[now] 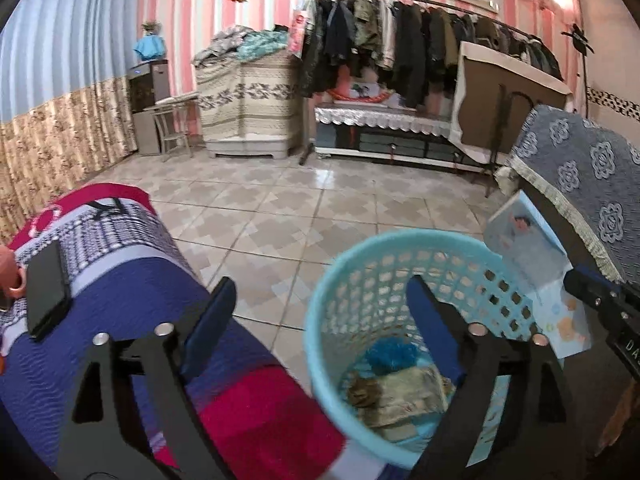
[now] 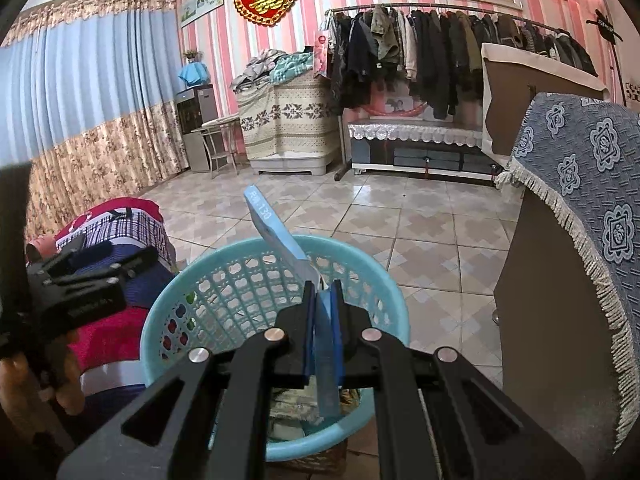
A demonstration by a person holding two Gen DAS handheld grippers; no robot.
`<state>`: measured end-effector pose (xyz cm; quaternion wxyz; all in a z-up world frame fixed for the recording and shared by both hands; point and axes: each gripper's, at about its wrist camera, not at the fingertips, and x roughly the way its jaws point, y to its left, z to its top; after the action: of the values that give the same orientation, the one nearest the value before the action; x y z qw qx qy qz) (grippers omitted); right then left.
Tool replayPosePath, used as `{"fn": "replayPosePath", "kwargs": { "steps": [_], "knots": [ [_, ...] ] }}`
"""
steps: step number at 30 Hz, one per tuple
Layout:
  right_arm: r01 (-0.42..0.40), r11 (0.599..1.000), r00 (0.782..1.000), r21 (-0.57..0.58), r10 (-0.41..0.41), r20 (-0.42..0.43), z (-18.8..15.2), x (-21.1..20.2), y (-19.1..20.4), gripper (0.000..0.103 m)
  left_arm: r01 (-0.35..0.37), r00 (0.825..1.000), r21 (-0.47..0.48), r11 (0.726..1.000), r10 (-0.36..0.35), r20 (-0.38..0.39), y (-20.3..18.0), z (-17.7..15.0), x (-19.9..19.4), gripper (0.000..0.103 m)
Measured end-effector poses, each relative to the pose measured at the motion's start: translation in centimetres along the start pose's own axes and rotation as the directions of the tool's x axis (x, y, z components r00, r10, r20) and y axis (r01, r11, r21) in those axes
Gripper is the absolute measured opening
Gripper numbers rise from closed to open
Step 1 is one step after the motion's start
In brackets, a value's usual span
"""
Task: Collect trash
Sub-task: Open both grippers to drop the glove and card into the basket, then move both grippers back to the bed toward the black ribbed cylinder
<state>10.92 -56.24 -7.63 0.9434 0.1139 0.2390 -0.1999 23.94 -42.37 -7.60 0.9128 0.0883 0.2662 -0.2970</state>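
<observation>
Blue flat box (image 2: 276, 236) marked "130" sits clenched in right gripper (image 2: 324, 296) jaws above basket (image 2: 384, 292); left gripper (image 1: 320, 300) jaws released.

Your right hand-held gripper (image 2: 323, 292) is hiding the flat pale blue box's (image 2: 276, 232) lower end; crumpled trash (image 1: 400, 392) inside the turquoise perforated plastic basket (image 1: 320, 320) is blurring beyond telling.

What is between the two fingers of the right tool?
A flattened light-blue box, clamped in the right tool above the blue basket; the right wrist view shows it.
</observation>
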Motion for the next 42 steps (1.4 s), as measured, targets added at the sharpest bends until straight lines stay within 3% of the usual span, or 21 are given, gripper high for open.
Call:
{"fn": "replayPosePath", "kwargs": {
  "steps": [5,15,16,18,22,24,26,42],
  "knots": [
    [-0.020,1.000,1.000,0.019,0.020,-0.002,0.4,0.8,0.7,0.008,-0.053,0.998,0.010,0.999,0.053,0.020,1.7,0.0,-1.3,0.093],
    [-0.009,1.000,0.999,-0.016,0.009,-0.044,0.0,3.8,3.4,0.010,-0.102,0.994,-0.071,0.992,0.105,0.031,6.1,-0.4,-3.5,0.097],
    [-0.001,1.000,0.999,-0.018,0.001,-0.046,-0.1,3.8,3.6,0.021,-0.109,0.993,-0.073,0.991,0.112,0.034,6.4,-0.4,-3.8,0.097],
    [0.005,1.000,0.999,-0.020,-0.005,-0.034,0.0,3.7,3.7,0.065,-0.118,0.992,-0.085,0.989,0.121,0.036,7.1,-0.4,-4.4,0.097],
    [0.011,0.999,1.000,-0.038,-0.011,-0.006,0.2,2.8,4.2,0.073,-0.131,0.990,-0.108,0.986,0.136,0.044,8.1,-0.7,-5.8,0.097],
    [0.022,0.999,1.000,-0.047,-0.021,0.010,0.2,2.2,4.6,0.088,-0.144,0.987,-0.112,0.983,0.150,0.051,8.6,-1.1,-6.7,0.097],
    [0.026,0.998,0.999,-0.061,-0.024,0.034,0.3,1.4,5.2,0.092,-0.162,0.984,-0.114,0.980,0.169,0.059,9.3,-1.4,-7.7,0.097],
    [-0.062,0.987,0.995,-0.148,0.074,0.073,0.2,-2.7,12.3,0.095,-0.273,0.953,-0.233,0.934,0.296,0.070,17.4,-4.7,-16.8,0.097]
  ]
}}
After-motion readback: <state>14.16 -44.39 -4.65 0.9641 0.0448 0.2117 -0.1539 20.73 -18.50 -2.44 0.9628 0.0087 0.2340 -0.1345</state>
